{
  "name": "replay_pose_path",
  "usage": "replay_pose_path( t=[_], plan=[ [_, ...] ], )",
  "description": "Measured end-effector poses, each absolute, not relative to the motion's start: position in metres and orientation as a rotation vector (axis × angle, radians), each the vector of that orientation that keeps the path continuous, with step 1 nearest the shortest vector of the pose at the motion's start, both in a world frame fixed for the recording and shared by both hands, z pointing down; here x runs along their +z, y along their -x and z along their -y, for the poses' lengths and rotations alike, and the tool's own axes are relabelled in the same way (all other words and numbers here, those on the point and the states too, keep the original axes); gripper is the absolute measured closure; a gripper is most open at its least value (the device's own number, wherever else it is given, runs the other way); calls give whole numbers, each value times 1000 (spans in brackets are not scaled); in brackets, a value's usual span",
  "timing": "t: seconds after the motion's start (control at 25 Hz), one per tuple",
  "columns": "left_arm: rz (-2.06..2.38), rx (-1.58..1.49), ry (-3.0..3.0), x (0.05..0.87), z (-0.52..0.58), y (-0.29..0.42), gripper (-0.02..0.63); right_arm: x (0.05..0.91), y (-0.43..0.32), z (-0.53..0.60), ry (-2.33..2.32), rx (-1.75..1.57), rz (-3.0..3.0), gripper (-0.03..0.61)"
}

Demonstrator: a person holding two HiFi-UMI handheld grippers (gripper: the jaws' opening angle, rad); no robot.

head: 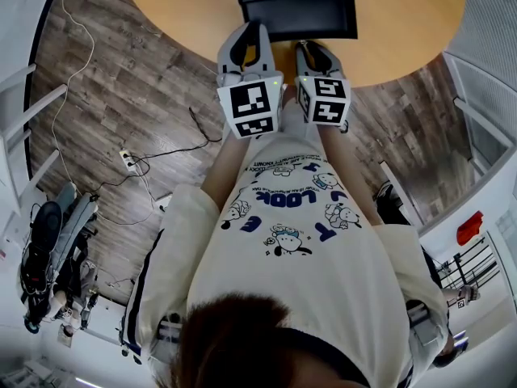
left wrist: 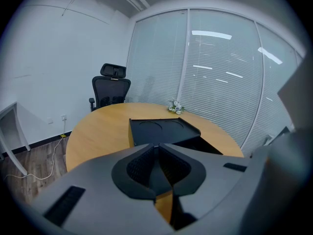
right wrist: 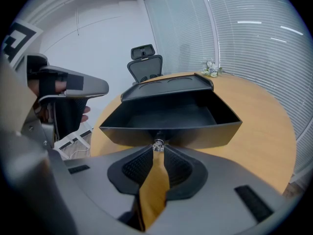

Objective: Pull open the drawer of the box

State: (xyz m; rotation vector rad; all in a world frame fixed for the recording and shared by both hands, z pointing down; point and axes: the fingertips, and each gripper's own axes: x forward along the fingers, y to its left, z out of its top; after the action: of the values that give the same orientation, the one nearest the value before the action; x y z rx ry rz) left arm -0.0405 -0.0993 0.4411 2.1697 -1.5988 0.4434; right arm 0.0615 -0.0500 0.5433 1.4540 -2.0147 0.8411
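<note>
Seen from the head view, the person's cream T-shirt (head: 283, 217) carries the word "LOOK" in large dark blue letters, upside down from this angle, among small cartoon dog figures. More blue letters lie scattered around it, but folds break them up and no other word can be made out. A line of fine print near the hem is too small to read. The marker cube (head: 250, 107) on the left gripper (head: 247, 37) and the second cube (head: 325, 99) on the right gripper (head: 313, 51) each show black-and-white square code patterns, without letters or numbers.
</note>
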Motion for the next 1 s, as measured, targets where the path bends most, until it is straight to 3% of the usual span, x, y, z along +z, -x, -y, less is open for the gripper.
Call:
replay_pose_path(
  t=[1.0],
  plan=[
    [1581, 436, -2180, 441, 98, 43, 575, 550, -59, 33, -1459, 893, 1997, 488]
  ],
)
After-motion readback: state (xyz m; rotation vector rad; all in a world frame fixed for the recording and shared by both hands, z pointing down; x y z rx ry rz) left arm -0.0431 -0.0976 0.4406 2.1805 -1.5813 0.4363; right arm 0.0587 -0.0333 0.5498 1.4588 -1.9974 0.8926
